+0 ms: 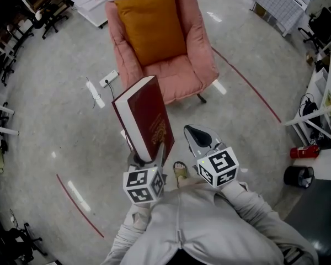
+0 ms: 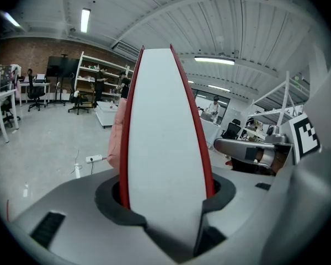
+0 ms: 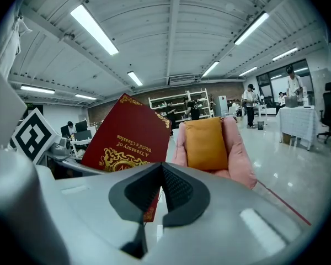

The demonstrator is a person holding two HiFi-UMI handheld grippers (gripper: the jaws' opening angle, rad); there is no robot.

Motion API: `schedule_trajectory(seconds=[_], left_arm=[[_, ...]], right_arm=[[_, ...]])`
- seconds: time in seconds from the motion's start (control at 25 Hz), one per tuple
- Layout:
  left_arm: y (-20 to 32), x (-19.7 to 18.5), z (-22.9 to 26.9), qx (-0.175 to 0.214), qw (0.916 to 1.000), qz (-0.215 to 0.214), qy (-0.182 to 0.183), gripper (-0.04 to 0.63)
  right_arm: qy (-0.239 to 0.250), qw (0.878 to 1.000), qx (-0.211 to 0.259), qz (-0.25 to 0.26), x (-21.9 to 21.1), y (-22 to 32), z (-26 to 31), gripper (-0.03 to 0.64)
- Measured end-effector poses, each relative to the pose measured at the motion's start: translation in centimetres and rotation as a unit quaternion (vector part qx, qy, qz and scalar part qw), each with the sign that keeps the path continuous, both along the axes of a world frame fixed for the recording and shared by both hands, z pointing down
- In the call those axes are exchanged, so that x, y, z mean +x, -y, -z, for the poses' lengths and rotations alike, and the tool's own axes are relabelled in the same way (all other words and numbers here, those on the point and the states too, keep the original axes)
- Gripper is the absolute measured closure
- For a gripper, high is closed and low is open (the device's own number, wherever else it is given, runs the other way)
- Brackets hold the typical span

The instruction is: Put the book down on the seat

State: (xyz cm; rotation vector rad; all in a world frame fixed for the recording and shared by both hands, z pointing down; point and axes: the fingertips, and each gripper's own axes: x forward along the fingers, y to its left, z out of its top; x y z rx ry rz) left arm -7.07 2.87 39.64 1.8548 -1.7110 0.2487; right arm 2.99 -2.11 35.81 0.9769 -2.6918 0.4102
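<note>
Pink chair [image 1: 201,48] with an orange cushion [image 1: 153,24] against its back stands on the grey floor [image 1: 55,126]. A power strip [image 1: 108,79] and its cable lie just to the chair's left, and a red line [image 1: 248,87] runs past its right. A fire extinguisher [image 1: 304,151] and a black bin [image 1: 298,176] sit well off by the white shelves [image 1: 325,93]. The book [image 1: 145,117] is in the air in front of the seat [image 1: 179,81], upright and tilted, its lower end clamped in the left tongs [image 1: 148,160]. The right tongs [image 1: 200,138] hang just beside it, closed on nothing.

The left gripper view gives only the white page edge [image 2: 165,148] between thin red boards, and this hides most of the chair. The right gripper view shows the dark red cover [image 3: 127,137] with a gold ornament and upside-down lettering. It also shows the chair beyond and people [image 3: 250,105] far behind.
</note>
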Motion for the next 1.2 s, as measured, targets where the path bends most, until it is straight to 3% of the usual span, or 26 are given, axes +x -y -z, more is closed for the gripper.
schedule_trajectory(seconds=[0.8,1.2], left_arm=[[8.3,1.7,0.0,0.009,0.9997,-0.020,0.007,0.347],[11.1,1.2,-1.2,-0.009,0.9995,-0.029,0.000,0.347]], right_arm=[[-0.002,1.000,-0.003,-0.006,1.0,7.0,-1.3,0.617],[-0.010,1.000,-0.019,-0.019,1.0,9.0,-2.3,0.617]])
